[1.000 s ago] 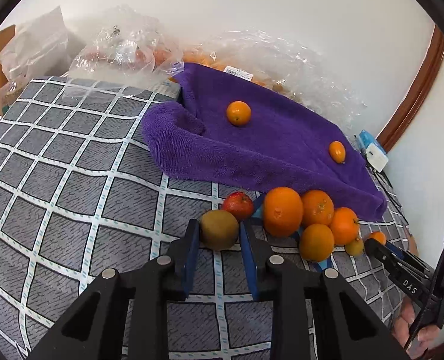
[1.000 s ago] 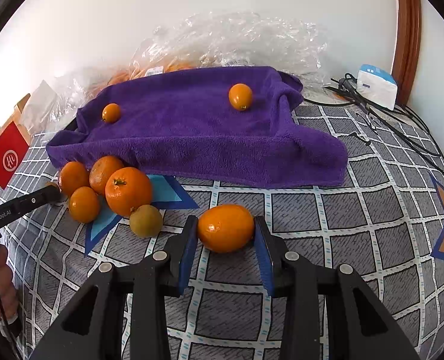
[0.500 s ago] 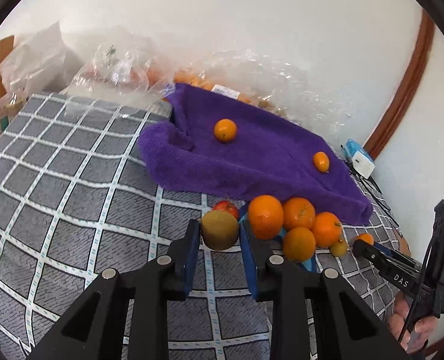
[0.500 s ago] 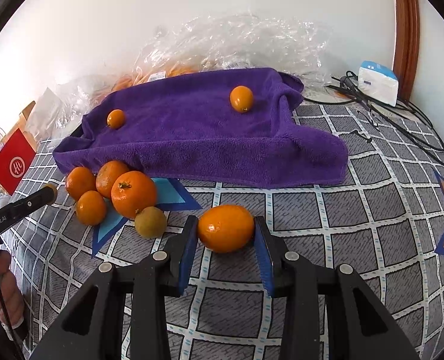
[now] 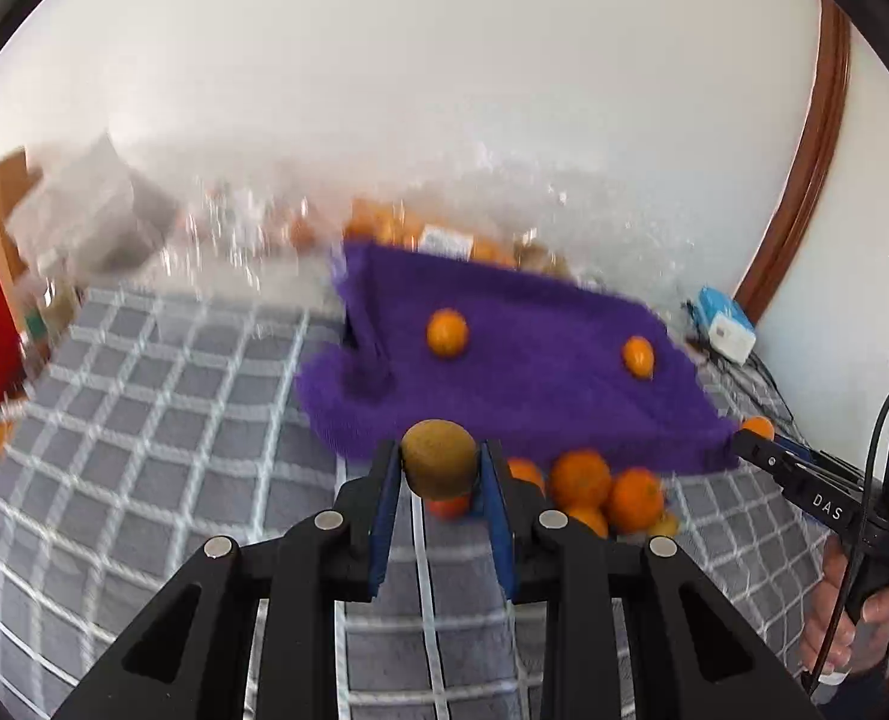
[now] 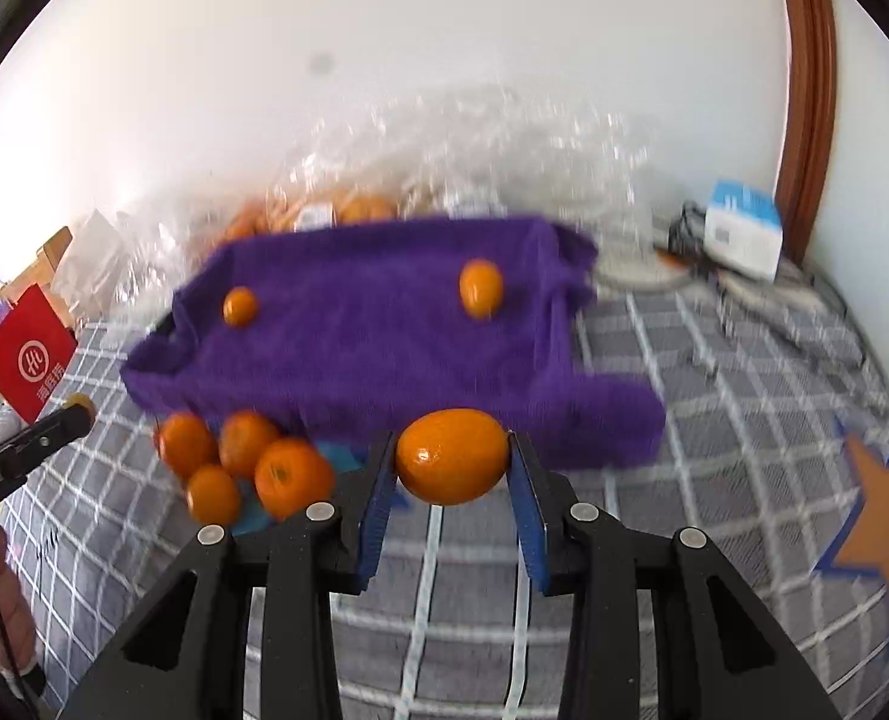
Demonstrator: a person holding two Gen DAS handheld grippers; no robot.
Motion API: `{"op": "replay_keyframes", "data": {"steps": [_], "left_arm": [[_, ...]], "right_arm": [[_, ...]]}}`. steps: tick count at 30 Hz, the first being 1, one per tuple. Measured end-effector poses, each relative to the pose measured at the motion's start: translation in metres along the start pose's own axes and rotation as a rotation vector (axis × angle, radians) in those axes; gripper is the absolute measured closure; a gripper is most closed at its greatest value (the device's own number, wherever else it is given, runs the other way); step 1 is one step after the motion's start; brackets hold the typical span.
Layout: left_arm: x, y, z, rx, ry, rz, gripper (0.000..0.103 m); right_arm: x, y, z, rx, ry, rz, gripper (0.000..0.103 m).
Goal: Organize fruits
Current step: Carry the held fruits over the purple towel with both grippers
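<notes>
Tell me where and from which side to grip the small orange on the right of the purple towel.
Grip the small orange across its narrow middle, pads on its left and right flanks, coming down from above. It looks oval and stands alone on the purple towel, with open cloth all round, so likely nothing blocks the fingers. Both grippers are full now: the right gripper holds a large orange, the left gripper a kiwi.

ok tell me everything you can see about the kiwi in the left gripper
The kiwi is a small, rounded, brownish-green fruit with a dull, fuzzy-looking skin, whole and unpeeled. It is clamped between the blue-padded fingers of the left gripper, one pad on each side, its top bulging above them. It hangs clear of the grey checked cloth, in front of the purple towel. Nothing else touches it.
</notes>
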State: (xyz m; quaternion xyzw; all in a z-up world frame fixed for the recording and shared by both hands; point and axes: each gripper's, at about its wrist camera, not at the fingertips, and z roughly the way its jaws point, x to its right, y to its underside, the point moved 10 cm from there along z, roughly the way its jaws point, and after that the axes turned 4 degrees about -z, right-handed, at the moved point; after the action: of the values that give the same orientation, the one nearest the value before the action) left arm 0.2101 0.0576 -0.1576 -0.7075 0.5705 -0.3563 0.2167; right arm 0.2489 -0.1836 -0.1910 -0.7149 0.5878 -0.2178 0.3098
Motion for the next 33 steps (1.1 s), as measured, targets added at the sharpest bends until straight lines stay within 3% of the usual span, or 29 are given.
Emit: {"op": "replay_keyframes", "data": {"steps": [9,13,20,33], "left_arm": [[0.004,-0.065,0.019,0.093,-0.031,0.032,0.077],[-0.002,-0.077,0.044,0.077,-0.048,-0.003,0.077],[-0.015,-0.071,0.097,0.037,-0.105,0.003,0.077],[-0.017,-0.041,0.13,-0.054,-0.024,-0.04,0.077]], "right_arm": [[0.001,-0.058,0.029,0.027,-0.032,0.037,0.066],[0.005,-0.064,0.052,0.016,-0.008,0.035,0.066],[0.015,-0.051,0.089,-0.029,0.023,0.052,0.066],[0.018,-0.031,0.124,-0.097,0.018,0.069,0.066]]}}
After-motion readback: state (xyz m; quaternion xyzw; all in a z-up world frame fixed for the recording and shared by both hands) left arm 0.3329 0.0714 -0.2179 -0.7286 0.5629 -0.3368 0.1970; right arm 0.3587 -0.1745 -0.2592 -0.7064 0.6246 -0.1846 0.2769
